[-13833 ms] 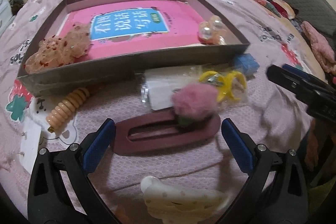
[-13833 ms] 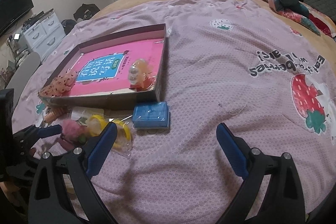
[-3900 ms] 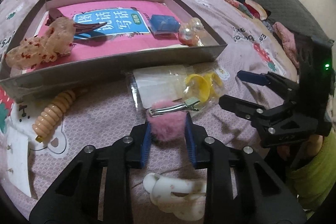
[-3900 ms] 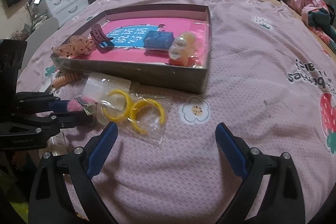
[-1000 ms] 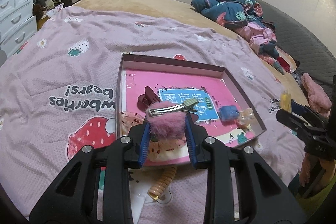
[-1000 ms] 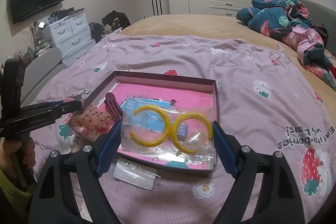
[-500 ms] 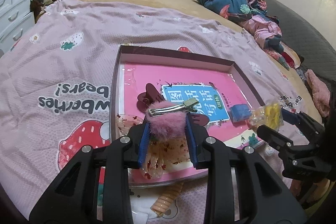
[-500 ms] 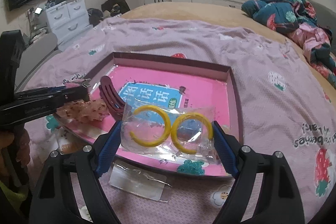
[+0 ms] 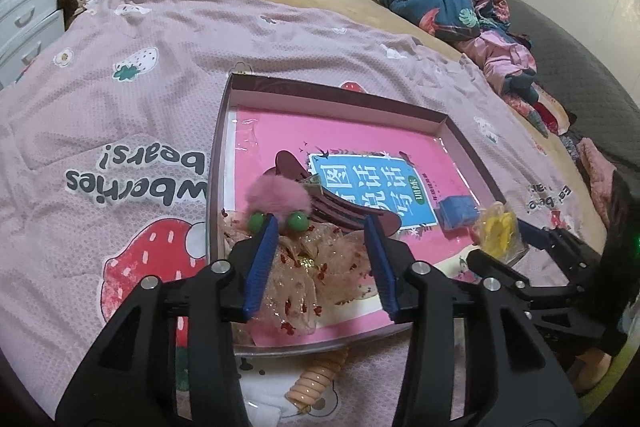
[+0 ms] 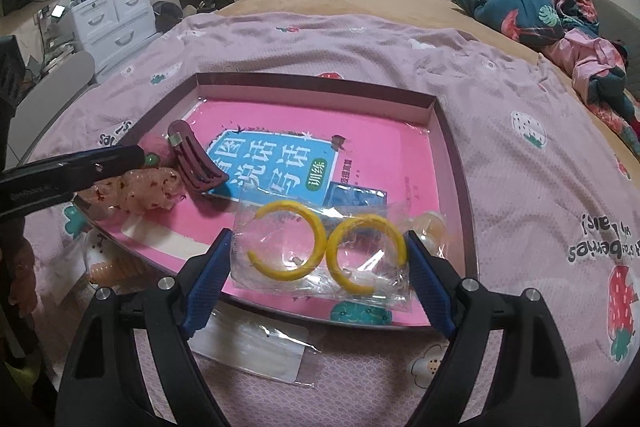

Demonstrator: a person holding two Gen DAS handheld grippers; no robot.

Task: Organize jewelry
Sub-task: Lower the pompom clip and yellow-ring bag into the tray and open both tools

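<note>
**Jewelry going into the box**

Jewelry is collected in the box (image 10: pixel 456 163). The pink fluffy clip (image 9: pixel 278 195) has been dropped inside; the left gripper (image 9: pixel 318 263), jaws just opened, stands empty. The bagged yellow hoops (image 10: pixel 326 247) are pinched by the right gripper (image 10: pixel 318 277), best lowered clear of the rim before release. "berries bears!" is printed on the blanket (image 9: pixel 132 179).
</note>
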